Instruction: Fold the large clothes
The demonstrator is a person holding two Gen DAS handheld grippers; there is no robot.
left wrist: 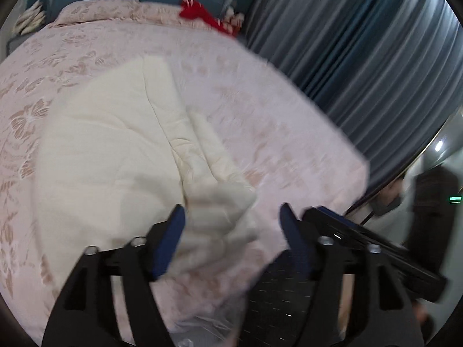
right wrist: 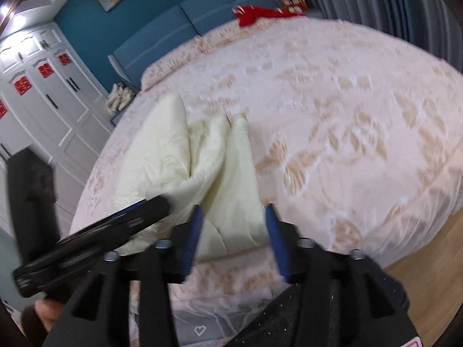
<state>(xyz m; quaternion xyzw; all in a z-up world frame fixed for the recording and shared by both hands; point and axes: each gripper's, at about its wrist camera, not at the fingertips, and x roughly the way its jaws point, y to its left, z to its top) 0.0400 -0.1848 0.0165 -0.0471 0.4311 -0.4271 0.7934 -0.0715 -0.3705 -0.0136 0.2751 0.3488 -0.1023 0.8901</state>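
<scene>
Cream garment (left wrist: 121, 150) lies rumpled on bed (left wrist: 275, 121), near edge. My left gripper (left wrist: 231, 225) and right gripper (right wrist: 234, 225) both spread apart, holding nothing. Risk: pinching bedspread w/ hem, or grabbing one layer only, so fold skews.

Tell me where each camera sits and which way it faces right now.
Left wrist: on the left gripper, jaws open, facing up the bed over the cream garment; right gripper shows alongside.
Right wrist: on the right gripper, jaws open, facing the headboard; left gripper crosses.
Shared: garment, bed, red cloth.
</scene>
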